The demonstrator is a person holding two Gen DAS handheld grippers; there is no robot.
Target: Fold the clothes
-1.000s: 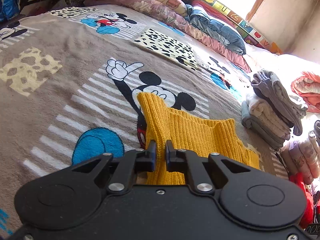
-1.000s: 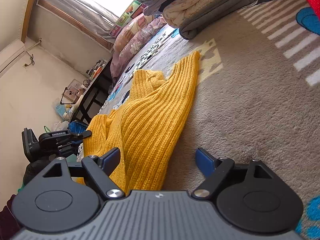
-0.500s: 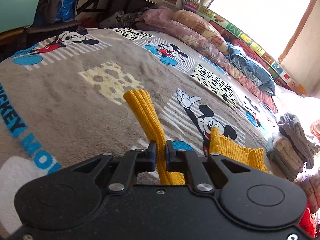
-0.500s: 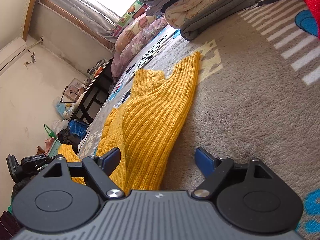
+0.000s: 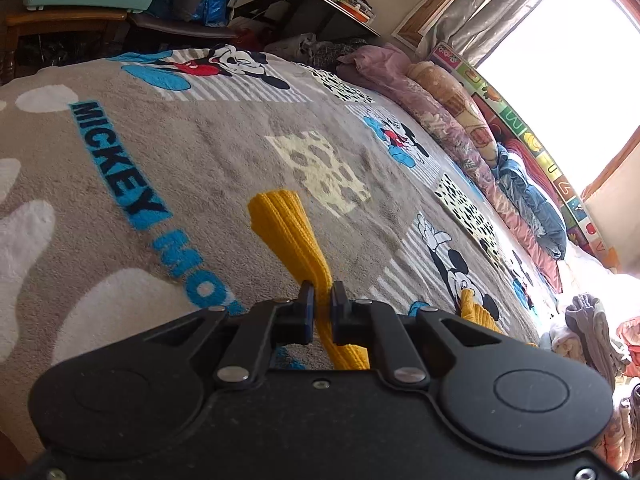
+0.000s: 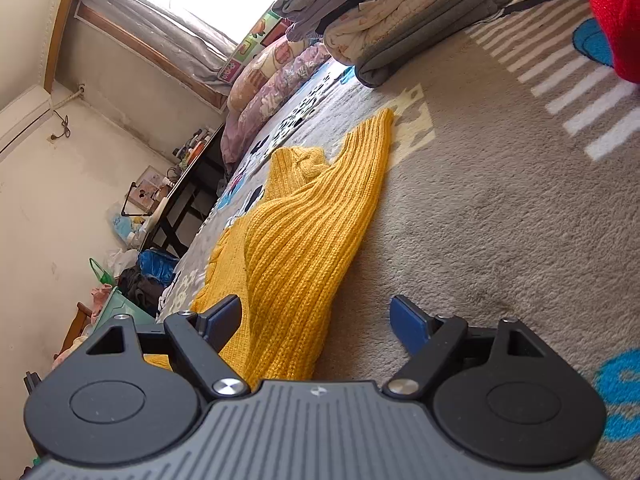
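**A:** Left wrist view: your left gripper [image 5: 320, 312] was pinched tight on a yellow sleeve [image 5: 286, 232] of the sweater. The cuff end stuck out past the jaws over the grey cartoon blanket [image 5: 200, 152], and the rest of the strip ran back under the tool. A bit more of the knit showed off to the right in that view, lying on the blanket.

**B:** And the right one?

**A:** Your right gripper [image 6: 316, 320] had its jaws spread wide and held nothing. The yellow sweater [image 6: 304, 232] lay on the blanket straight ahead of it, with its near edge between the fingers but neither pad pressing on it. The body was bunched, with one ridge humped up and the far end reaching toward the folded pile [image 6: 400, 28].

**B:** So how far were you?

**A:** My read: early on this garment. You had the sleeve drawn out to the side, not laid across the body, and no clean fold showed. Several pieces were already stacked, so part of the load looked done. A red item [image 6: 612, 12] at the edge looked unfolded, though I couldn't tell for sure.
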